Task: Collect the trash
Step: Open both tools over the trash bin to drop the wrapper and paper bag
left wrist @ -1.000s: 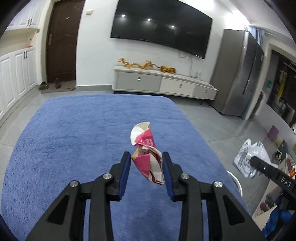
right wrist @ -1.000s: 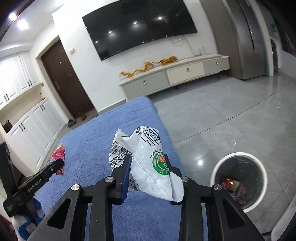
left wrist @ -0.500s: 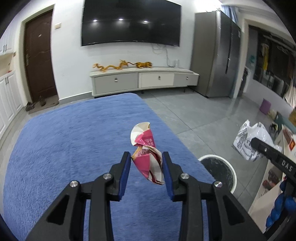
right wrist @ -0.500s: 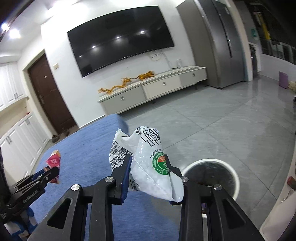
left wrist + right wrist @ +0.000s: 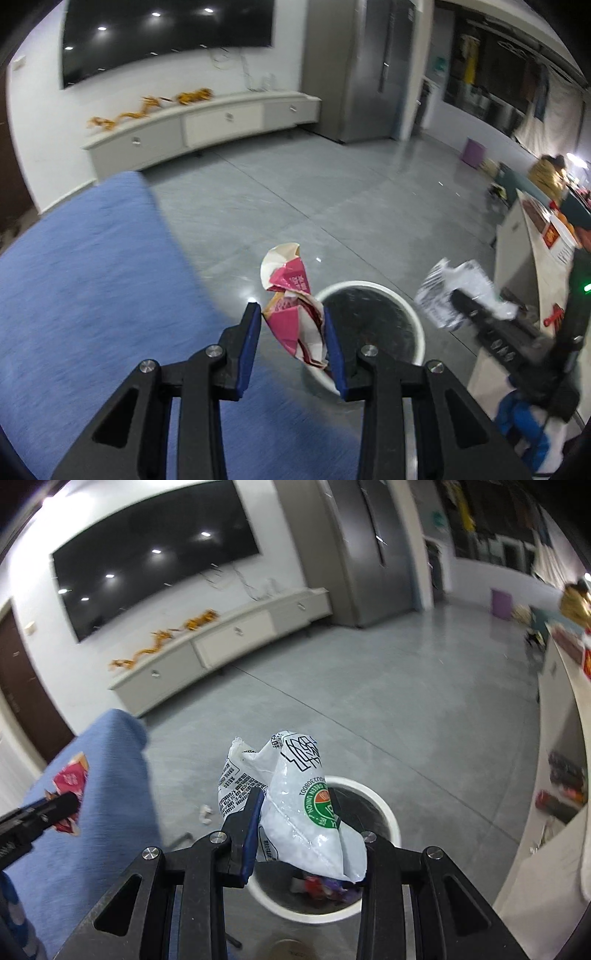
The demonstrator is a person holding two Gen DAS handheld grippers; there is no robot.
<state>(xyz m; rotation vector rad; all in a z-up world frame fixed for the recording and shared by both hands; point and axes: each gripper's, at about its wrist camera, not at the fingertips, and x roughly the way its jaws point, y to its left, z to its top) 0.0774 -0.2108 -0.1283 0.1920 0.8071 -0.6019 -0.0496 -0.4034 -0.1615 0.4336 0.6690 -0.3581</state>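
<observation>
My left gripper is shut on a crumpled pink and white wrapper, held near the edge of the blue carpet, just left of a white round trash bin. My right gripper is shut on a white plastic bag with a green logo and holds it right above the bin, which has trash in it. The right gripper with its bag shows at the right of the left wrist view. The left gripper's wrapper shows at the left of the right wrist view.
The blue carpet covers the floor at left. A small white scrap lies on the grey tiles beside the bin. A white TV cabinet and a grey fridge stand at the far wall. A counter runs along the right.
Both grippers have swung right, off the carpet toward the bin. The right gripper now hangs over the bin's opening. Both still hold their trash.
</observation>
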